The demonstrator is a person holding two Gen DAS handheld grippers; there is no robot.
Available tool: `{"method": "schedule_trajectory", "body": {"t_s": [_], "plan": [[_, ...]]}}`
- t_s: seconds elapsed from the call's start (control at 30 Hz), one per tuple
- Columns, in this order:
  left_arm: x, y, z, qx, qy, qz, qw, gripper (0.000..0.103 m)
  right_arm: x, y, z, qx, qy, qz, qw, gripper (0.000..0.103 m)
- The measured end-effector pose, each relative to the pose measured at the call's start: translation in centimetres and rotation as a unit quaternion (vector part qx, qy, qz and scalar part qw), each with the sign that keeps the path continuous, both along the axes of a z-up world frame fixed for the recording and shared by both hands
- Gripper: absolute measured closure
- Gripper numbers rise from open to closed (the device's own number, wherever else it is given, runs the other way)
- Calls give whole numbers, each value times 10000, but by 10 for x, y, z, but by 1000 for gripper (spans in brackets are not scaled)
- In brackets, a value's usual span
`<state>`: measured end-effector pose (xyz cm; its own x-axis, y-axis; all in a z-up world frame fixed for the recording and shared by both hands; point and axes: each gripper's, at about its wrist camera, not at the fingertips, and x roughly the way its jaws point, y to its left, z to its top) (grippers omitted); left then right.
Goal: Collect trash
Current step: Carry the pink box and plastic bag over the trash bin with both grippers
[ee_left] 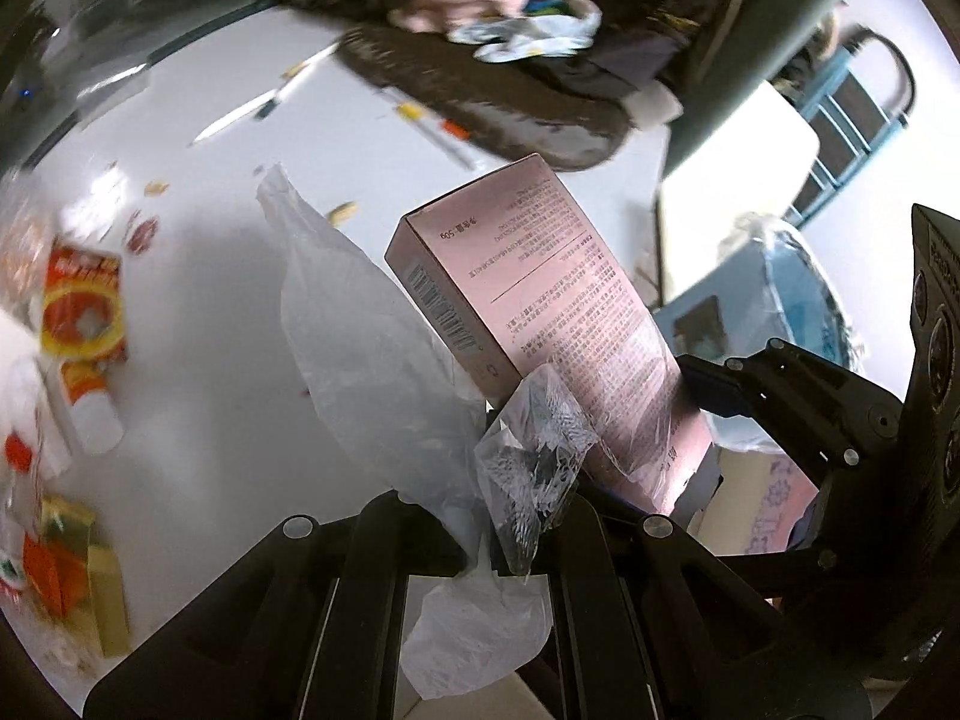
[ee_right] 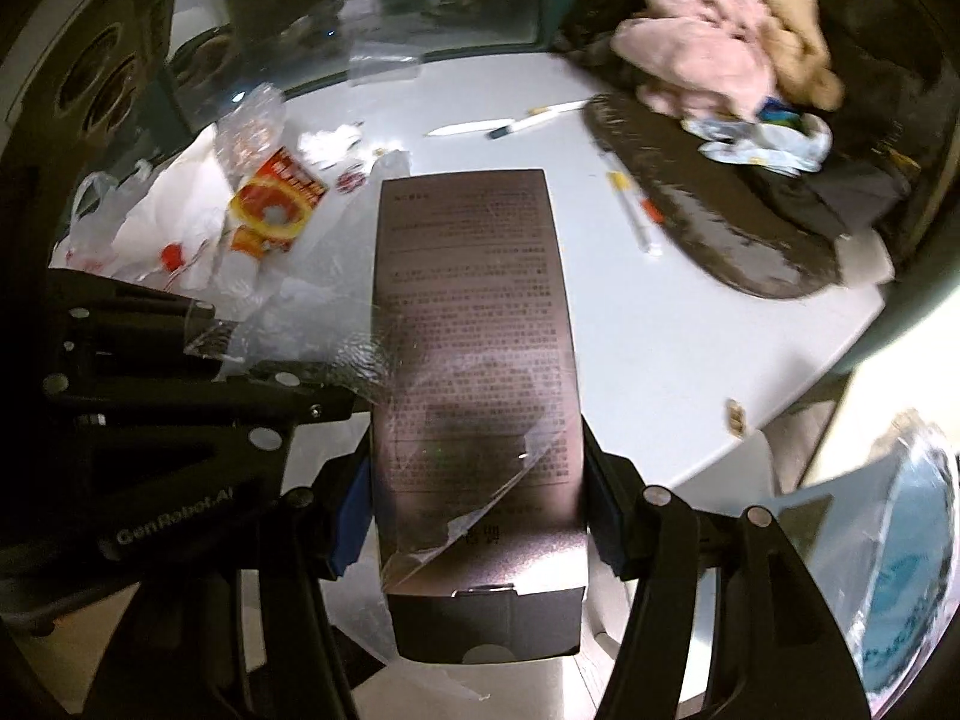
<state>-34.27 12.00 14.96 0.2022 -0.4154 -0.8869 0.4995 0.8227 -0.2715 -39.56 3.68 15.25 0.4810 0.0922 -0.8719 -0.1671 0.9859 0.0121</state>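
My right gripper [ee_right: 477,516] is shut on a tall pink box [ee_right: 474,360] printed with small text, held above the white table [ee_right: 690,348]. The same pink box [ee_left: 540,312] shows in the left wrist view, with the right gripper [ee_left: 708,396] clamping its lower end. My left gripper [ee_left: 522,516] is shut on a crumpled clear plastic wrapper [ee_left: 534,468] and a thin white plastic bag [ee_left: 372,360] that hangs below it. The left gripper [ee_right: 288,378] sits just left of the box in the right wrist view.
Red and yellow wrappers [ee_left: 84,306] and white bags [ee_right: 156,222] lie at the table's left. Pens [ee_right: 516,120], a dark cloth [ee_right: 720,222] and pink clothing [ee_right: 702,60] are at the back. A blue-lined bin [ee_right: 912,570] stands off the table's right edge.
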Motion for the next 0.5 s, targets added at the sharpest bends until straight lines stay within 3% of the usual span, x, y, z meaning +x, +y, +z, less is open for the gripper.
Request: {"method": "schedule_trajectory", "body": {"t_s": [0.3,0.5], "plan": [[-9,-106,26,13,-124,-684,9976,100,-28,-94,24,-125,-207,-781,9966,46],[-21,-201,44,-155,-233,-1338,9906,100,-53,-173,43,-185,-427,-1512,9874,46]]}}
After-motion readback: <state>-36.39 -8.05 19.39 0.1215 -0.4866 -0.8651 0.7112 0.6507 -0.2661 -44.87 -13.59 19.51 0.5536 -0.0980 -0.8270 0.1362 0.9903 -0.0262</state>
